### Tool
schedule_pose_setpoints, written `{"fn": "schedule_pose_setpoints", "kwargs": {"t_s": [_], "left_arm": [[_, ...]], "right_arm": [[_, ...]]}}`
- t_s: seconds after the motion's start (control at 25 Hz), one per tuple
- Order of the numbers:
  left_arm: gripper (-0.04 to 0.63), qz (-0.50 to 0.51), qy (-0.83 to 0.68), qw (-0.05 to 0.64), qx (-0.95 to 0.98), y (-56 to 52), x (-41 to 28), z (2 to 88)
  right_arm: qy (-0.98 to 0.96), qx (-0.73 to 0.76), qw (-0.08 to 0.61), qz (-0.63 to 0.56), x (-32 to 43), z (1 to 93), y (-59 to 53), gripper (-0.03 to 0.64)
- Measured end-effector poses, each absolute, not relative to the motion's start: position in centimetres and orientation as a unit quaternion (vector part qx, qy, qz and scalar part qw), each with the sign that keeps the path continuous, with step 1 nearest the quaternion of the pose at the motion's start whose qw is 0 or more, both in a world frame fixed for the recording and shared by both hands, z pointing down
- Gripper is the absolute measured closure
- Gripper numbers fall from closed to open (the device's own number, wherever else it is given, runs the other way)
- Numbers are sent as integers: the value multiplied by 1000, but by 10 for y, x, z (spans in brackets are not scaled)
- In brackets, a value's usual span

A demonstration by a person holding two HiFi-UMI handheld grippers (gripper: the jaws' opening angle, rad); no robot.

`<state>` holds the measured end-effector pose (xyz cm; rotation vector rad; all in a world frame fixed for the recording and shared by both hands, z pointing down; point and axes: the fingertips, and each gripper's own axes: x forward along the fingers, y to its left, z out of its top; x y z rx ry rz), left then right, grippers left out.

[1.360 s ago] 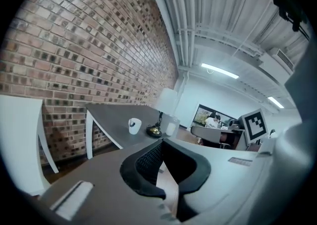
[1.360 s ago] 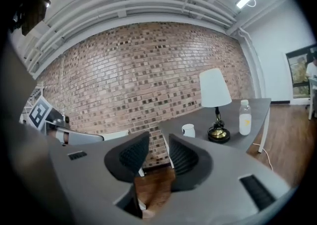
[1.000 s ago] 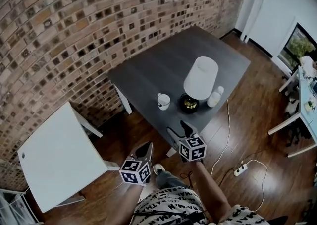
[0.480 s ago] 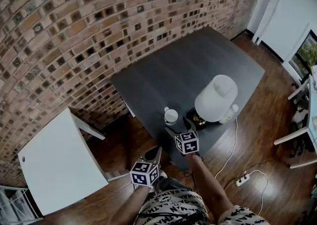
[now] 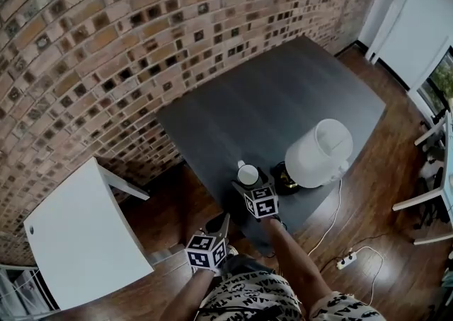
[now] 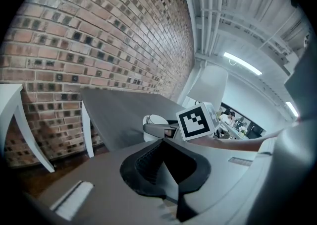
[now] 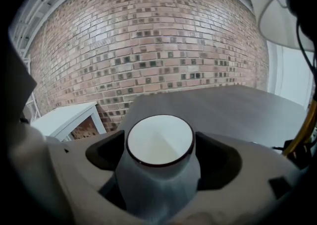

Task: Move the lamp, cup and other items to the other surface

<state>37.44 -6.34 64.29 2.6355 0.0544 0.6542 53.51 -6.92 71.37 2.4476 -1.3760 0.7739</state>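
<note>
Cup [image 7: 159, 142] between just-opened jaws of right gripper [image 5: 248, 179]; left gripper [image 6: 163, 142] jaws together, empty.

head view overhead, all views share cup [image 5: 248, 172]

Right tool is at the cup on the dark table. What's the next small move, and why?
Probably close the right tool on the cup. Its jaws have just been opening and stand apart with the cup's body between them, a gap showing on each side, so nothing grips it yet. The cup stands upright on the dark table.
</note>
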Motion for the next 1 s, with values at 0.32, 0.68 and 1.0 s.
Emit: {"fn": "schedule_pose_setpoints", "kwargs": {"t_s": [0.32, 0.68, 1.0], "left_arm": [[595, 242, 14, 217, 946, -69, 379, 649], [595, 236, -2, 224, 946, -81, 368, 648], [595, 219, -20, 225, 949, -90, 343, 632]], "right_arm": [[-477, 828, 123, 266, 542, 719, -76, 175], [-474, 833, 133, 253, 542, 717, -78, 204], [-479, 833, 150, 233, 517, 687, -72, 204]]}}
